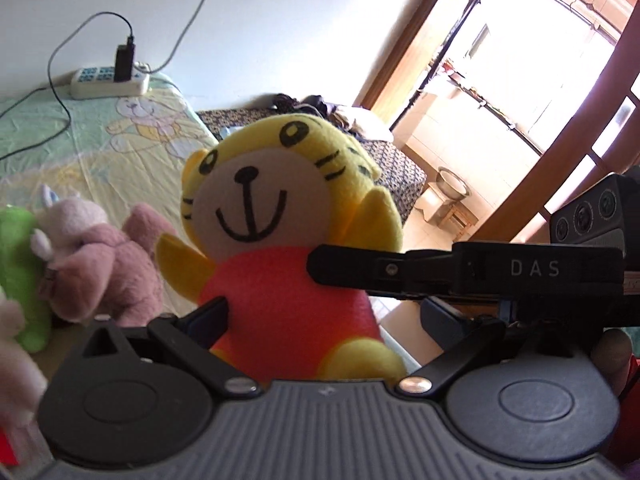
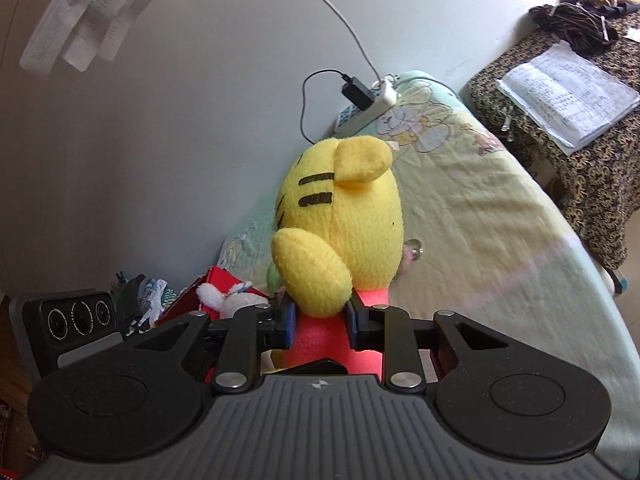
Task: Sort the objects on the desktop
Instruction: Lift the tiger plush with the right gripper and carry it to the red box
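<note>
The right gripper [image 2: 320, 326] is clenched on the tiger [image 2: 352, 220], a yellow plush toy in a red shirt. Its two blue-padded fingers [image 2: 286, 326] press into the red body from either side, just under the toy's yellow arm. In the right wrist view the toy rises straight ahead of the gripper, back of the head toward the camera, held off the surface [image 2: 480, 220], a pale cartoon-print cloth.

In the left wrist view the same tiger [image 1: 276, 240] faces the camera, upright and close in front of the left gripper [image 1: 324, 316]. The left gripper is spread wide: its left finger [image 1: 208, 314] lies at the toy's red side, whether touching I cannot tell, and its right finger sits well clear of the body. The right gripper [image 1: 400, 270] reaches in from the right, one black finger lying across the red chest.

To the left of the left gripper a pink plush [image 1: 96, 256] and a green plush [image 1: 20, 276] sit side by side on the surface. Far ahead to the left, a power strip [image 1: 108, 82] with a black charger plugged in rests at the surface's far end by the wall.
</note>
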Action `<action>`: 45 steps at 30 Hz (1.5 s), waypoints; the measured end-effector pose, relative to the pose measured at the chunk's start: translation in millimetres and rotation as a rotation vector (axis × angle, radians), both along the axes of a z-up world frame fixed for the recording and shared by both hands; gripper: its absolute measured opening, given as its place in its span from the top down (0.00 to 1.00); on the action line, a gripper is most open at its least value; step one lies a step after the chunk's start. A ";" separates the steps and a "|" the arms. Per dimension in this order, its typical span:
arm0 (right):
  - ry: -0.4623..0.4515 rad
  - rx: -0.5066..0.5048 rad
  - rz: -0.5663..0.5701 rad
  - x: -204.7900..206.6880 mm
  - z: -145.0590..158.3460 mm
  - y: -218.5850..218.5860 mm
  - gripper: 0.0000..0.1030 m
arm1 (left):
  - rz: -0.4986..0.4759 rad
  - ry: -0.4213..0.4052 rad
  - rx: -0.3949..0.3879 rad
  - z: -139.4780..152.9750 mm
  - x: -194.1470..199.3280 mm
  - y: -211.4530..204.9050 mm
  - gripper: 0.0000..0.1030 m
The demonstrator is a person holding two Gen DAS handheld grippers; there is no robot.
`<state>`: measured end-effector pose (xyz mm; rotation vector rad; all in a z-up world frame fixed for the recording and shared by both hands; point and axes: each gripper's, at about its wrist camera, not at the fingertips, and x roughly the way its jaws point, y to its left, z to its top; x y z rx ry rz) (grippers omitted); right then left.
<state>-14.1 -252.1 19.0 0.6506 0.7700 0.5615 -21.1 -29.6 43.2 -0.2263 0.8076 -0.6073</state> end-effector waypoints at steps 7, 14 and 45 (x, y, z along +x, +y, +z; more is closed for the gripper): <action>-0.095 0.038 0.098 1.4 19.8 57.0 0.75 | 0.125 -0.101 0.002 26.8 -24.8 61.8 0.02; -0.154 0.047 0.188 0.2 34.9 133.0 0.75 | 0.224 -0.147 0.016 43.5 -51.7 141.2 0.02; -0.083 -0.158 0.143 3.3 -6.1 293.8 0.75 | 0.200 0.004 0.104 -15.8 -42.4 278.3 0.03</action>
